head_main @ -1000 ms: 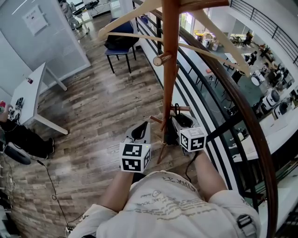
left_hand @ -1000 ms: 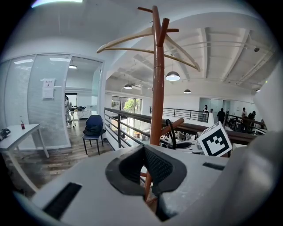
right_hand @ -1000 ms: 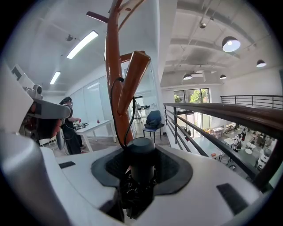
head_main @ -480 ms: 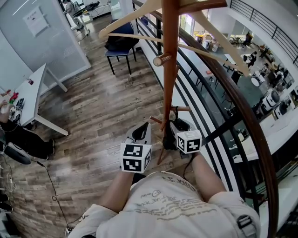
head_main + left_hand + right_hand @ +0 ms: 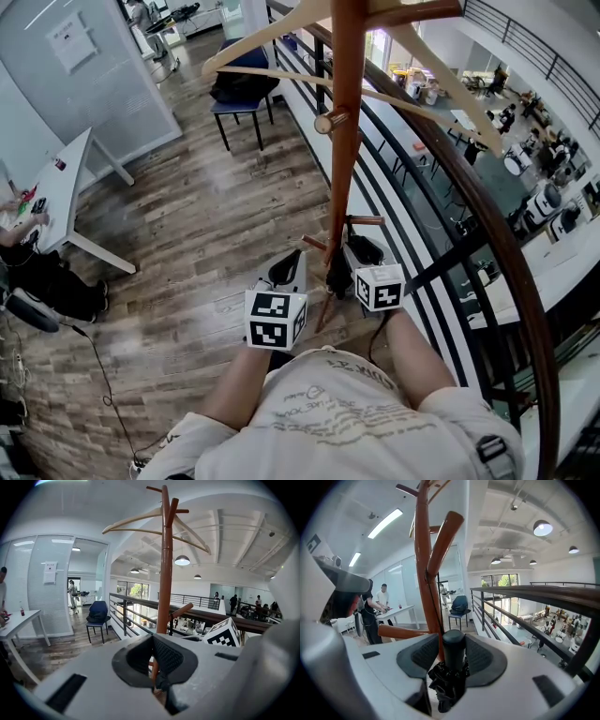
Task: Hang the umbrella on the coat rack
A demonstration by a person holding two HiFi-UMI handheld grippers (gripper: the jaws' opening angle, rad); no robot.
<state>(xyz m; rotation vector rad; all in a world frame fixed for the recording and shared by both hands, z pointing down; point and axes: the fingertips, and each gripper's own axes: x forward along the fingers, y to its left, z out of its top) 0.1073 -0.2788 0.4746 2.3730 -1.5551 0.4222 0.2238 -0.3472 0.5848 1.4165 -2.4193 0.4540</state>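
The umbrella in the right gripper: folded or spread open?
Folded. The umbrella has black fabric bunched tightly under its handle, between the jaws of the right gripper.

Black umbrella (image 5: 337,273) beside coat rack (image 5: 344,141)

The space is brightly and evenly lit by daylight from the windows (image 5: 133,590) and by a ceiling strip light (image 5: 385,523) and pendant lamps (image 5: 542,527), so that a pale sheen is laid on the wooden floor (image 5: 202,187) and only soft shadows are cast. Strong barrel distortion is seen throughout: the handrail (image 5: 511,253) is bent into an arc, and both gripper views are ringed by black corners. The distance is rendered sharp, while the white bodies of the left gripper (image 5: 152,641) and right gripper (image 5: 453,637) are softened and washed out nearest the lenses.
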